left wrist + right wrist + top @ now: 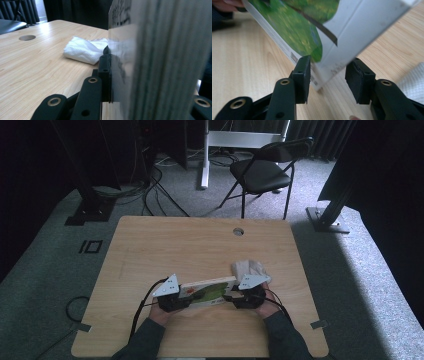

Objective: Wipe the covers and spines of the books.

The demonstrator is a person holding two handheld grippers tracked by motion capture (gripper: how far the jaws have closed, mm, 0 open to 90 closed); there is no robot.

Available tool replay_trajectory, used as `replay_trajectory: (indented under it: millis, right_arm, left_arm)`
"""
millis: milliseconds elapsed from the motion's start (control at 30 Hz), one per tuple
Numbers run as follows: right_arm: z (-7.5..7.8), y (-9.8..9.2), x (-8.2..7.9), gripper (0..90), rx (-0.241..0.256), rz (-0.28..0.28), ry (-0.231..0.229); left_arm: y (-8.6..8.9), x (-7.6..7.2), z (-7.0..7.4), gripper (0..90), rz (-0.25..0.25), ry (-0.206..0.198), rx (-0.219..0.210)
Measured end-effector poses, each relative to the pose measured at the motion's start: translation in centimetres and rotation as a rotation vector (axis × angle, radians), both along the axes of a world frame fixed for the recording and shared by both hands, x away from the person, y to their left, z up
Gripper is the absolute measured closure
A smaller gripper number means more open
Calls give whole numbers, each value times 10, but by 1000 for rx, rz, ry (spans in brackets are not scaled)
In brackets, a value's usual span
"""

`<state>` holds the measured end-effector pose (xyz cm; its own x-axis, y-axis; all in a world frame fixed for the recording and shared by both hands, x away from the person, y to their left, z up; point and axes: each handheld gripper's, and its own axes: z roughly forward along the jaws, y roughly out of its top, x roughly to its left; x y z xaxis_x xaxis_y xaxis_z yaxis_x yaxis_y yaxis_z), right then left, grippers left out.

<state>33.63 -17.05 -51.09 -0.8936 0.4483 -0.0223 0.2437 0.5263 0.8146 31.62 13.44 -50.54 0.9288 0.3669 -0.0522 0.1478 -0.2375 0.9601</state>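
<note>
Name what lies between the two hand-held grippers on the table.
In the high view, a flat box printed with green spans from the left hand-held gripper to the right hand-held gripper.

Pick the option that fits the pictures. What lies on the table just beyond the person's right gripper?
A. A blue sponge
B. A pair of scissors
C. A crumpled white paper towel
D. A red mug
C: a crumpled white paper towel lies on the wooden table just beyond the right gripper, which is at one end of the green-printed box while the left gripper clamps the other.
</note>
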Motion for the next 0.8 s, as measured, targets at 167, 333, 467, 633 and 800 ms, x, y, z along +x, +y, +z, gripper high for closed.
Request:
replay_trajectory:
  millis: [167, 333, 467, 633, 800]
  right_arm:
    - [6, -3, 2, 535, -11, -110, -22]
    - [10, -8, 5, 448, -5, -168, -23]
    - [11, -13, 9, 402, 0, -217, -13]
    - [14, -24, 16, 344, 23, -303, -19]
    - [13, -34, 25, 308, -10, -402, -47]
  left_arm:
    - [10, -1, 5, 781, 51, -1, -4]
    - [13, -2, 8, 781, 77, -1, 6]
    - [16, -3, 9, 781, 91, -3, 14]
    - [18, -3, 10, 781, 103, -1, 17]
    - [19, -3, 9, 781, 112, 5, 31]
